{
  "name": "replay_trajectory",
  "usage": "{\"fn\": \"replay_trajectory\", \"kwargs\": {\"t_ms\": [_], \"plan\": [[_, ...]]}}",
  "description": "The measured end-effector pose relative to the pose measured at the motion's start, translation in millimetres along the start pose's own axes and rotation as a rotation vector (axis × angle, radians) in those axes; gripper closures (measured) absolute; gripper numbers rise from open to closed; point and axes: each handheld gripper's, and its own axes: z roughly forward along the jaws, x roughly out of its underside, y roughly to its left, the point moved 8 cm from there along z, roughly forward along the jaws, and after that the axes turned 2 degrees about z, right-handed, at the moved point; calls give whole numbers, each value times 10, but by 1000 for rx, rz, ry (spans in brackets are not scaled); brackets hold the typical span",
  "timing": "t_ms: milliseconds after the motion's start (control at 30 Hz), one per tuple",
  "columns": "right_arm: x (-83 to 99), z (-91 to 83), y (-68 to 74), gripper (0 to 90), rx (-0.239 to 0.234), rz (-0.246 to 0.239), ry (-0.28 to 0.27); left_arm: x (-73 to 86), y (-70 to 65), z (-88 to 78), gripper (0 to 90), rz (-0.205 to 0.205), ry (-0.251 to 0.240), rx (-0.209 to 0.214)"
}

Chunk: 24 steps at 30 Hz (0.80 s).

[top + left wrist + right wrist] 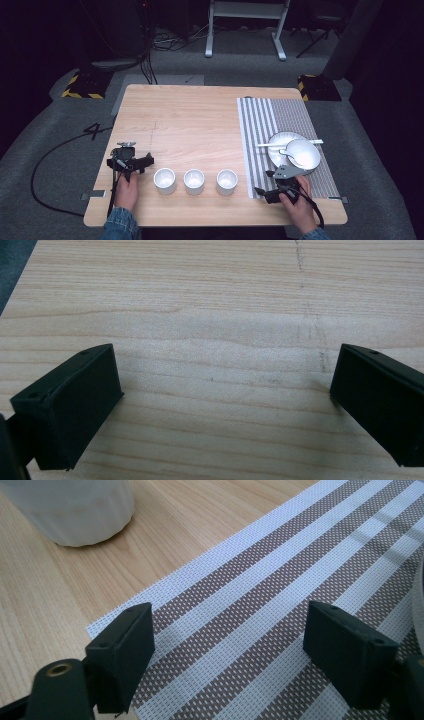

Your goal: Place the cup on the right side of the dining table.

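Three white cups stand in a row near the table's front edge: left [164,180], middle [194,181], right [226,181]. My left gripper [130,161] rests low on the bare wood left of the cups; its jaws stand wide open [225,390] with nothing between them. My right gripper [264,183] sits at the front left corner of a striped placemat [280,125], just right of the right cup. It is open [230,645] over the placemat [260,590], and the right cup [75,510] shows at the upper left.
On the placemat, a white plate [276,142] carries a white bowl [302,152] and a white utensil [290,143] laid across it. The wooden table [190,115] ends close behind both hands. Cables trail off the left side.
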Motion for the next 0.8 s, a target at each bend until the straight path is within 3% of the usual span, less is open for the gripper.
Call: {"fn": "replay_trajectory", "kwargs": {"t_ms": [67, 133, 200, 800], "plan": [[0, 0, -1, 197, 1, 0, 0, 0, 0, 0, 2, 0, 0, 0], [4, 15, -28, 90, 39, 25, 13, 1, -1, -1, 2, 0, 0, 0], [5, 36, -52, 54, 54, 49, 30, 3, -2, -2, 2, -2, 1, 0], [5, 40, -57, 46, 55, 49, 34, 4, -2, -3, 2, -3, 1, 0]]}}
